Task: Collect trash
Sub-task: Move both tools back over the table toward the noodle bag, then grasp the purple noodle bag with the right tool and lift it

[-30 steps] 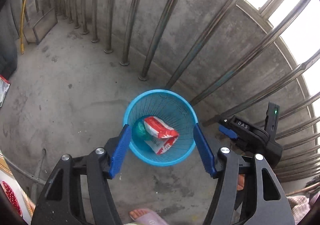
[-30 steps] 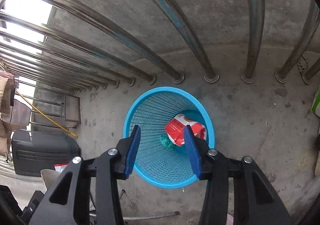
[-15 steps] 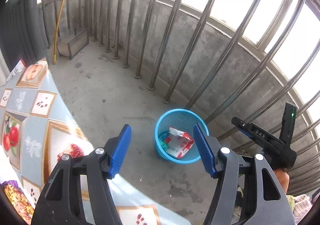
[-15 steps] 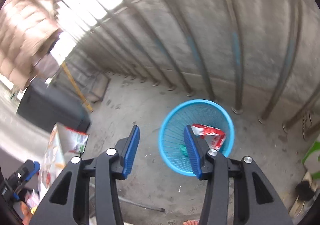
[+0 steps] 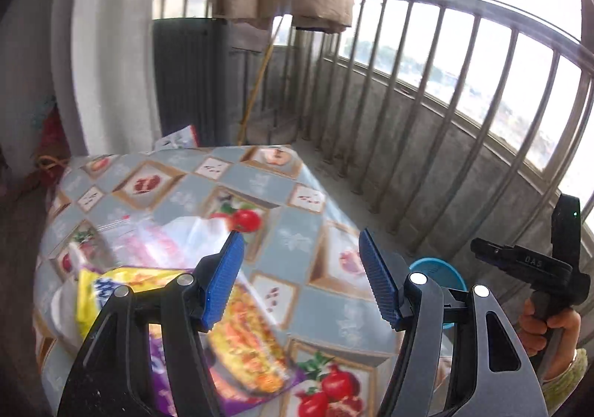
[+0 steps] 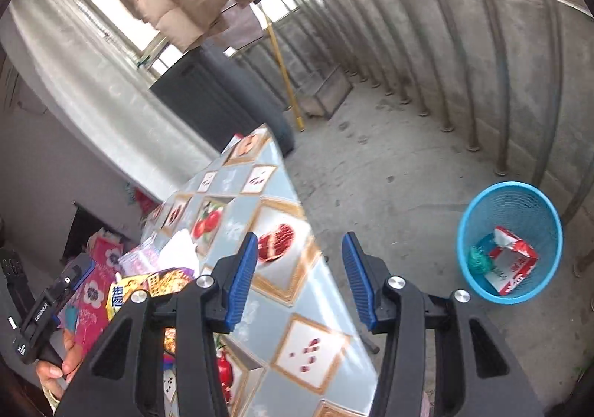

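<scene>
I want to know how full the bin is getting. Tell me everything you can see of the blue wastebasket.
The blue wastebasket is a round, tapered basket, apparently plastic, with fine mesh walls and a solid rim. It stands upright on the concrete floor near the railing bars, apart from the table. It is mostly empty: a crumpled red-and-white carton and a small green scrap lie at the bottom. Neither gripper touches it. From the left wrist view only part of its rim shows.
</scene>
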A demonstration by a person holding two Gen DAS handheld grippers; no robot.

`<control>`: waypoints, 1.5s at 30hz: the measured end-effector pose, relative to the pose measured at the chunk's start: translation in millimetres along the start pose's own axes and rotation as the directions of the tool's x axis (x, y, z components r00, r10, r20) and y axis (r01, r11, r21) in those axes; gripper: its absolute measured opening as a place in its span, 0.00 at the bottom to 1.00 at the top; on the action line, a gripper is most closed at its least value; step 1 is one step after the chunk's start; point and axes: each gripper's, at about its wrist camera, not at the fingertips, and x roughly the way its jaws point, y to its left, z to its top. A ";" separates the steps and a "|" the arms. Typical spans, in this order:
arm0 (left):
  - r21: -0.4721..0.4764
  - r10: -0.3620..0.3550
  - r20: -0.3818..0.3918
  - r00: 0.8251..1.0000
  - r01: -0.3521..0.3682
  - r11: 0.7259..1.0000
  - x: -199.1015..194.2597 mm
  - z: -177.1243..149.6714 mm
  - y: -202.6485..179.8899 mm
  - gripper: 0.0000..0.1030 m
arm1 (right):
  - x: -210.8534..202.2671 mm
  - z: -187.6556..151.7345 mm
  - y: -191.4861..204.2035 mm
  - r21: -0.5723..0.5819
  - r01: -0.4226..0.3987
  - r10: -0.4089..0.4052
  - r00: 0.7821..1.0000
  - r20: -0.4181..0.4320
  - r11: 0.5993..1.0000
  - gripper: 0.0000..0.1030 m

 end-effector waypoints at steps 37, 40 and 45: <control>-0.606 -0.252 -0.044 0.967 0.174 0.776 -25.6 -104.8 191.3 0.19 | 156.7 -101.6 263.6 -0.368 -0.241 0.056 0.892 -0.448 0.898 0.57; -0.604 -0.269 -0.037 0.963 0.192 0.774 -25.6 -103.3 190.4 0.14 | 155.5 -101.1 265.8 -0.379 -0.240 0.054 0.896 -0.440 0.894 0.57; -0.603 -0.285 -0.021 0.958 0.215 0.768 -27.6 -98.4 192.3 0.10 | 144.5 -100.1 264.7 -0.409 -0.241 0.056 0.909 -0.414 0.880 0.57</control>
